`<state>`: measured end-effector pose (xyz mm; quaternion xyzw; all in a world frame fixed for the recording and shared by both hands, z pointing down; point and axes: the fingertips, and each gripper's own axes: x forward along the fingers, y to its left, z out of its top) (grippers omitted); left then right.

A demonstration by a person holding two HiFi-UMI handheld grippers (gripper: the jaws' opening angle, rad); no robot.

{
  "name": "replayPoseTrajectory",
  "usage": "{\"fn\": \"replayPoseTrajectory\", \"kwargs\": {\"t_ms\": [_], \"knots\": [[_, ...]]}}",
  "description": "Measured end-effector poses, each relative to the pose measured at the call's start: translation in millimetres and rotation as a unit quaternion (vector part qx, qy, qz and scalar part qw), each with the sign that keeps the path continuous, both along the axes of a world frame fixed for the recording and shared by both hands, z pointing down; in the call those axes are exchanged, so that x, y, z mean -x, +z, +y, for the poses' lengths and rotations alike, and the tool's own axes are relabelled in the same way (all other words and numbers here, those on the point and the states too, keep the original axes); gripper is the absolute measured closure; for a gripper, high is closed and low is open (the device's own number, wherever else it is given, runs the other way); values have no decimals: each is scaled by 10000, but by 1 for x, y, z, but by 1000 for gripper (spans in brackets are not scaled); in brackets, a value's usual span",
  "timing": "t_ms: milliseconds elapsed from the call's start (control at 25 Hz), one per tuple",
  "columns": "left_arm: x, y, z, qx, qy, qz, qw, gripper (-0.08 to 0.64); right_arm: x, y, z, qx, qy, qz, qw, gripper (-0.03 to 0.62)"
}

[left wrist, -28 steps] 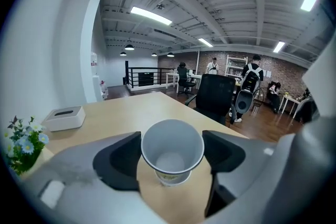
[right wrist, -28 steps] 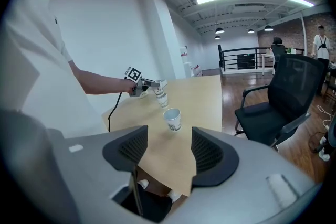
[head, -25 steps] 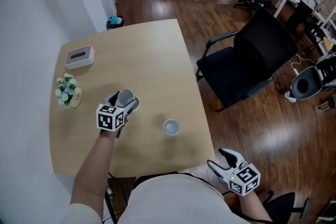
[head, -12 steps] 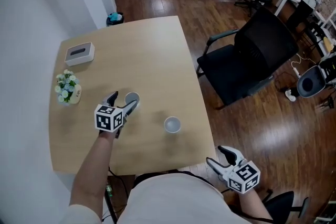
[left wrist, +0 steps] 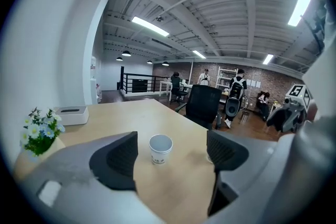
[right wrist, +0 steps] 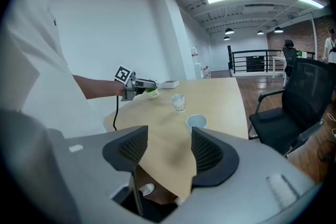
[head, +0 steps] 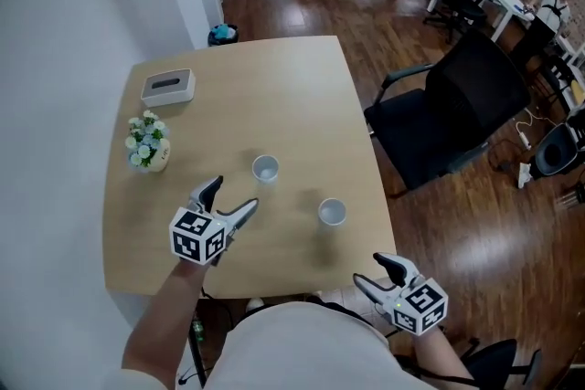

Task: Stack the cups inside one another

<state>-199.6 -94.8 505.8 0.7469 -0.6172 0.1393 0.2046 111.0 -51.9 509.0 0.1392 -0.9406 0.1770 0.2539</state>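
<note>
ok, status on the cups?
Left gripper open, empty, short of left cup. Right gripper open, empty, off the table edge. Right cup upright, apart from left cup; unstacked. Nothing between them.

Table point(head: 292, 96), matt pale wood top, left cup point(head: 265, 168) and right cup point(head: 332, 212), smooth white paper, floor point(head: 366, 5), glossy dark wood planks, chair point(head: 457, 114), matt black.

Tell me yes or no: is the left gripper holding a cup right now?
No, the left gripper has its jaws apart and empty, and the cup ahead of it stands on the table, untouched.
</note>
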Motion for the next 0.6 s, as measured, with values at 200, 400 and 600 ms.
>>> {"fn": "replayPoseTrajectory", "kwargs": {"t_ms": [200, 400, 600], "knots": [[5, -11, 38, -77, 183, -91, 9998, 127, 34, 1, 31, 4, -85, -12, 10000, 330], [-1, -21, 67, -159, 591, -95, 9981, 126, 55, -1, 66, 39, -12, -5, 10000, 330], [-33, -17, 74, -135, 1244, -126, 9921, 126, 47, -3, 93, 51, 386, 20, 9992, 330]]}}
